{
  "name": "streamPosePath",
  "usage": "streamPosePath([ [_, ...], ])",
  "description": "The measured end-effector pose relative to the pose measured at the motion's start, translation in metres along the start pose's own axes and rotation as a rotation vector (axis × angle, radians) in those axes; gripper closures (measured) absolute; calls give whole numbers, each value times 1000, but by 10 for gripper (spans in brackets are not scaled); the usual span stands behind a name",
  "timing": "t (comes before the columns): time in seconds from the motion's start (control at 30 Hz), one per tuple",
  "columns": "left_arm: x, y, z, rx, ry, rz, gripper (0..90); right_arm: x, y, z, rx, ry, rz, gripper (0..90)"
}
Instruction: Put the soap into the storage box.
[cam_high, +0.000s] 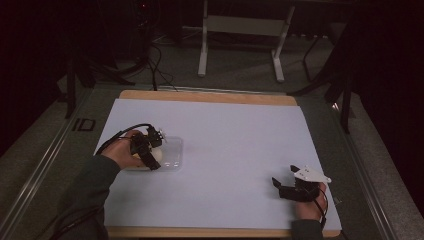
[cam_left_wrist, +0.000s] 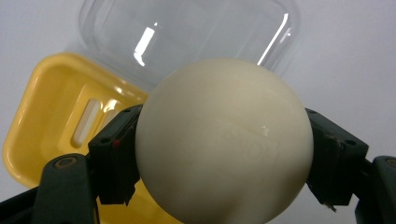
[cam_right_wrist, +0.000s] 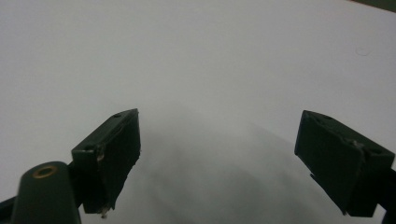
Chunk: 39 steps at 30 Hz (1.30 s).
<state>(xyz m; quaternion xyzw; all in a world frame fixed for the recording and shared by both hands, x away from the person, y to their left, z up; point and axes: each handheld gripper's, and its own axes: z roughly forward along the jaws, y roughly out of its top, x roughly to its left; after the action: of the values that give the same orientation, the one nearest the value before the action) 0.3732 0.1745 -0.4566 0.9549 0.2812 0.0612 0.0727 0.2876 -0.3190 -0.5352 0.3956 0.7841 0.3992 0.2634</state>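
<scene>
On the left side of the table, my left gripper (cam_high: 150, 150) squeezes a smooth, round, cream-white ball (cam_left_wrist: 224, 140). Both black jaws press on its sides, so the ball is held tight between them. From the high view, the ball (cam_high: 156, 156) sits at the left end of a clear plastic box (cam_high: 172, 152) on the big white sheet (cam_high: 225, 150) that covers the wooden table (cam_high: 200, 95). Looking along my left gripper, I see a yellow plastic tray with slots (cam_left_wrist: 60, 126) lying just behind and to the left of the ball. The clear plastic box (cam_left_wrist: 187, 37) lies past the ball, and its edge touches the yellow tray.

Farther right, the middle of the white sheet is bare.

Near the right front corner of the sheet is my right gripper (cam_high: 286, 180). It has a grey three-cornered plate on top. Its two black jaws stand wide apart and hold nothing. Between them I see just the white sheet (cam_right_wrist: 210, 70) and a soft grey shadow.
</scene>
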Motion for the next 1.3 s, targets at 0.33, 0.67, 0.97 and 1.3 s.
streamPosePath([
  [0.33,8,-3,2,-1,27,-78,238,0,0,0,0,0,0,143],
  [0.67,14,-7,-2,-47,43,-122,238,0,0,0,1,0,-1,143],
  [0.97,22,-11,3,-37,37,-187,238,0,0,0,1,-1,-2,142],
  [1.3,31,-14,6,-32,57,-237,238,0,0,0,3,0,0,143],
])
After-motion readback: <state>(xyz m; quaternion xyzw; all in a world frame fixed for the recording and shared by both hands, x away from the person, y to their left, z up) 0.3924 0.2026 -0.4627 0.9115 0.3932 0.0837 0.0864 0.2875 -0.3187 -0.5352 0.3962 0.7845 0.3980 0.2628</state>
